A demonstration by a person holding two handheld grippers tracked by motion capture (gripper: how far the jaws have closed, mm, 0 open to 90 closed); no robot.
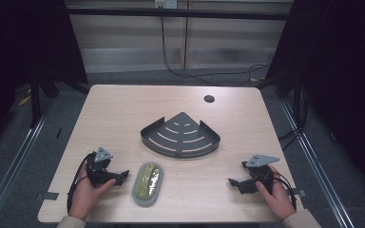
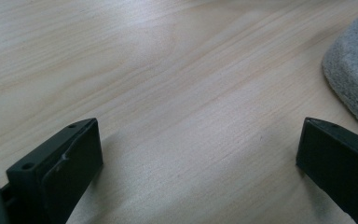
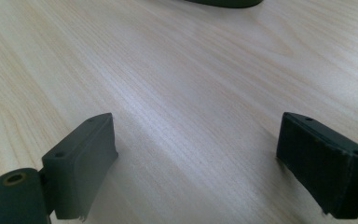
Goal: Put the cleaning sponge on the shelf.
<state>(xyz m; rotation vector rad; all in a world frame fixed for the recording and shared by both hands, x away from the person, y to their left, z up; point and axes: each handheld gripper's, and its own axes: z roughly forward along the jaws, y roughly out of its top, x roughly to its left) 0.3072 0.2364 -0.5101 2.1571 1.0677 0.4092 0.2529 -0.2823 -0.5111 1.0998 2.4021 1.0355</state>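
From the high view, my left gripper rests low on the table at its near left, jaws pointing right toward the oval sponge, a grey pad with a yellow-green top. The sponge lies just beside those jaw tips, apart from them, with its long axis running away from me and leaning a little to the right. So I would meet it side-on, across its narrow width, which I judge the easier bite. My right gripper sits at the near right, jaws pointing left, well apart from the sponge. The left hand is plainly the nearer one. Beyond the sponge, toward the middle of the table, stands the dark fan-shaped corner rack, its curved rim facing me; the sponge is near it but not touching.

In the left gripper view, my jaws stand wide apart with nothing but bare wood between them. The sponge's grey fuzzy edge comes in at the right border, ahead of and outside the right-hand jaw. To take it, I judge I must swing toward that side and move forward until the pad sits between the jaws.

In the right gripper view, these jaws are also spread wide and empty over the wood. A dark sliver of the rack's rim shows at the top edge, far ahead.
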